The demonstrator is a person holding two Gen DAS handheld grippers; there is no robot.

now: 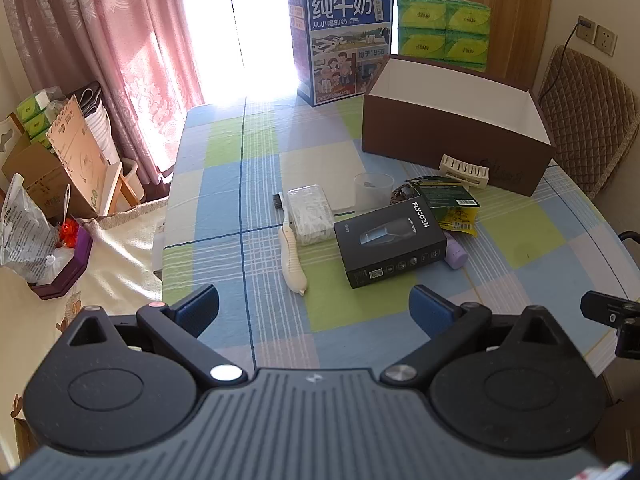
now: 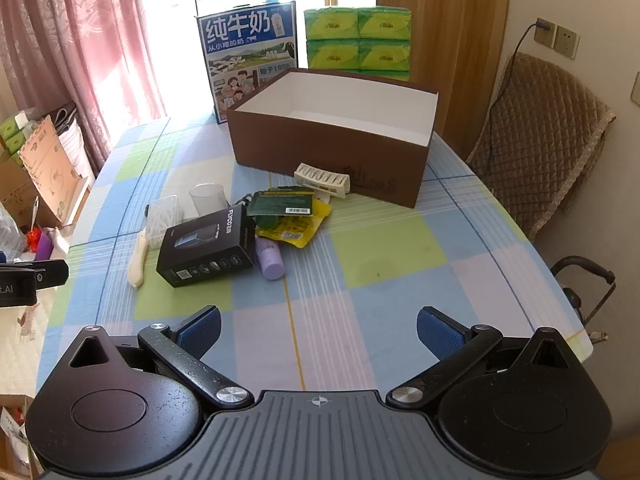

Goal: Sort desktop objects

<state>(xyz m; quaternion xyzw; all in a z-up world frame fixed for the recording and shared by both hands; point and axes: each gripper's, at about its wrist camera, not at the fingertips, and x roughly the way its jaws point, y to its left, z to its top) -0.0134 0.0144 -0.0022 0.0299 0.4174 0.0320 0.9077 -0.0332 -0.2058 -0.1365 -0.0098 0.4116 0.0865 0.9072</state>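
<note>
A cluster of small items lies mid-table: a black FLYCO box, a cream brush, a clear swab case, a plastic cup, a lilac bottle, green and yellow packets, and a cream comb attachment. Behind stands an open brown box, white inside. My left gripper and right gripper hover open near the table's front, holding nothing.
A blue milk carton and green tissue packs stand at the table's far edge. A quilted chair is at the right. Cardboard boxes and bags crowd the left side.
</note>
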